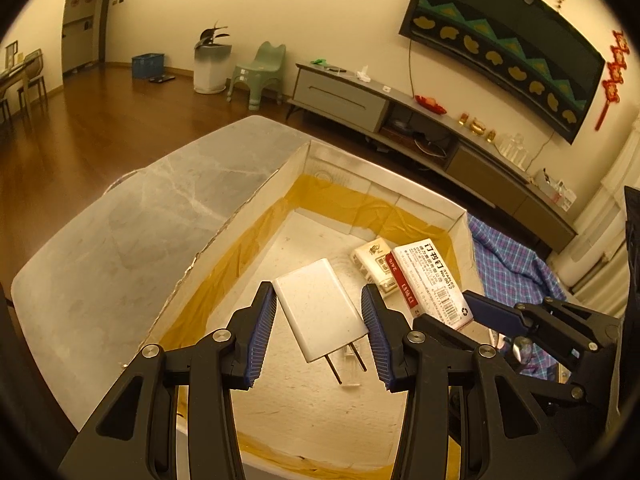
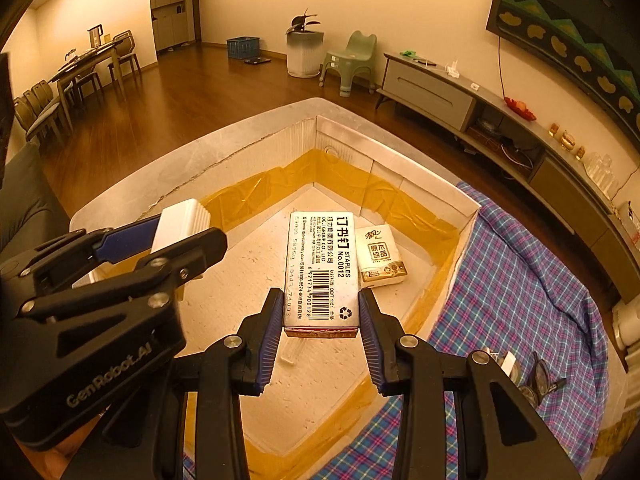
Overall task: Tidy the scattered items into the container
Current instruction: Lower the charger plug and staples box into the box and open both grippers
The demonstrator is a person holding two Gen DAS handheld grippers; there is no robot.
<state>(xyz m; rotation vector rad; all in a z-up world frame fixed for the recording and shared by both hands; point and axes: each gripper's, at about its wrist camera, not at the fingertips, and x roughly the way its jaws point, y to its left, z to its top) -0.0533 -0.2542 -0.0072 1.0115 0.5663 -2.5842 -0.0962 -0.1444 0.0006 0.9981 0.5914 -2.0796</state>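
Observation:
A white foam box [image 1: 256, 196] [image 2: 424, 184] lined with yellow tape stands on the table. My left gripper [image 1: 319, 320] is shut on a white charger plug [image 1: 320, 312] with its prongs toward me, held over the box's inside; it also shows in the right wrist view [image 2: 182, 222]. My right gripper [image 2: 320, 316] is shut on a staples box [image 2: 320, 268] [image 1: 430, 280], held above the box floor. A tissue pack [image 2: 380, 256] [image 1: 372, 262] lies on the box floor beside it.
A blue plaid cloth [image 2: 520, 292] [image 1: 512, 264] covers the table to the right of the box. Glasses [image 2: 538, 380] and a small white item [image 2: 508, 362] lie on it. Bare marble table [image 1: 120, 232] lies left of the box.

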